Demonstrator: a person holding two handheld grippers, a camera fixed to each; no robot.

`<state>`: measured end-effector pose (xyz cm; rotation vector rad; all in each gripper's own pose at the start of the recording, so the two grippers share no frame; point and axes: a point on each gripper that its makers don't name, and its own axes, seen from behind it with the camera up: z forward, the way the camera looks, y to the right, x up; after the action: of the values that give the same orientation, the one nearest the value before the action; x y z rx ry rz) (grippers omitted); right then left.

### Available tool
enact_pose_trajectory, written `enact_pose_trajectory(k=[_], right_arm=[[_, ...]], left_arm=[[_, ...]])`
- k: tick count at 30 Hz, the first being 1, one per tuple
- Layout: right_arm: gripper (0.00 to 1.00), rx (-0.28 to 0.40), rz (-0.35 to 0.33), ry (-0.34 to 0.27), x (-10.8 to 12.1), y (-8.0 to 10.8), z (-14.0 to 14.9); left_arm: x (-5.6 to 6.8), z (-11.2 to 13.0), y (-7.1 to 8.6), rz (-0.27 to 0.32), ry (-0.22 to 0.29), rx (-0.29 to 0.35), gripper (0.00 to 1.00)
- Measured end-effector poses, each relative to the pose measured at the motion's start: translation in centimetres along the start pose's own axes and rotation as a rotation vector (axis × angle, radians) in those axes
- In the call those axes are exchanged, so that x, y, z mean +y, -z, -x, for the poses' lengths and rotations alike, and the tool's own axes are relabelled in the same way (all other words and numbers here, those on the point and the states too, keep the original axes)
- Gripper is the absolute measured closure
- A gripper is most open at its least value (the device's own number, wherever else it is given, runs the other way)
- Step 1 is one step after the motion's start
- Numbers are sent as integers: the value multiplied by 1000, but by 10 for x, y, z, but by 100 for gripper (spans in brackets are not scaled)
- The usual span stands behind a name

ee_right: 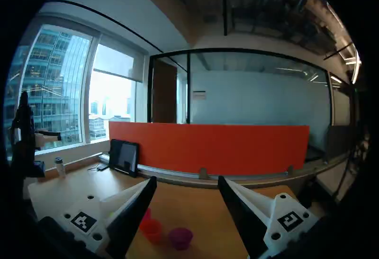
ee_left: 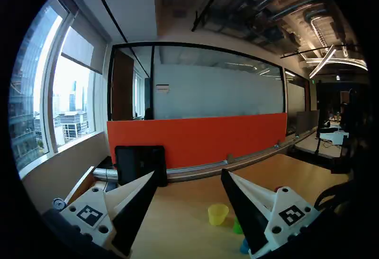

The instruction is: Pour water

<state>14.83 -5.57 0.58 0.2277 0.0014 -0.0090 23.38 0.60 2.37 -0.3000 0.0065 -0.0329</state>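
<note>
In the left gripper view my left gripper is open above the wooden desk, nothing between its fingers. Below it stand a yellow cup, a green cup and a blue cup, the last two partly hidden by the right finger. In the right gripper view my right gripper is open too, held above the desk. A red cup and a purple cup stand beneath it, and a pink cup peeks out beside the left finger.
An orange partition runs along the desk's far edge, glass wall behind it. A black tablet leans against it; it is also in the right gripper view. A small clear bottle stands at the left near the window.
</note>
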Motion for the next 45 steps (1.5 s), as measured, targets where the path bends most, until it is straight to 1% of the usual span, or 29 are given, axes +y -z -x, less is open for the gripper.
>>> enact_pose_trajectory(k=[6,12,15,18,21,27,33,39,45], right_arm=[[0,3,-103,26,-24,4,-6],[0,8,-237,37,-55,18,-12],[0,7,-270,40,-60,20,-11],[0,-2,-286,44,-63,20,-9],[0,-8,-303,55,-67,18,-7],[0,-26,-333,74,-73,19,-5],[0,-52,-349,78,-72,20,2],[0,-87,-356,84,-67,18,11],[0,-115,-366,91,-64,18,23]], left_arm=[[18,-3,0,88,1,2,4],[43,-10,4,200,24,8,4],[52,-12,5,250,41,6,4],[57,-14,4,277,51,6,4],[57,-12,2,285,52,1,4],[60,-3,-1,301,32,-26,4],[66,5,-1,326,23,-47,4],[69,17,-2,345,12,-77,4],[77,33,-1,375,-3,-110,4]])
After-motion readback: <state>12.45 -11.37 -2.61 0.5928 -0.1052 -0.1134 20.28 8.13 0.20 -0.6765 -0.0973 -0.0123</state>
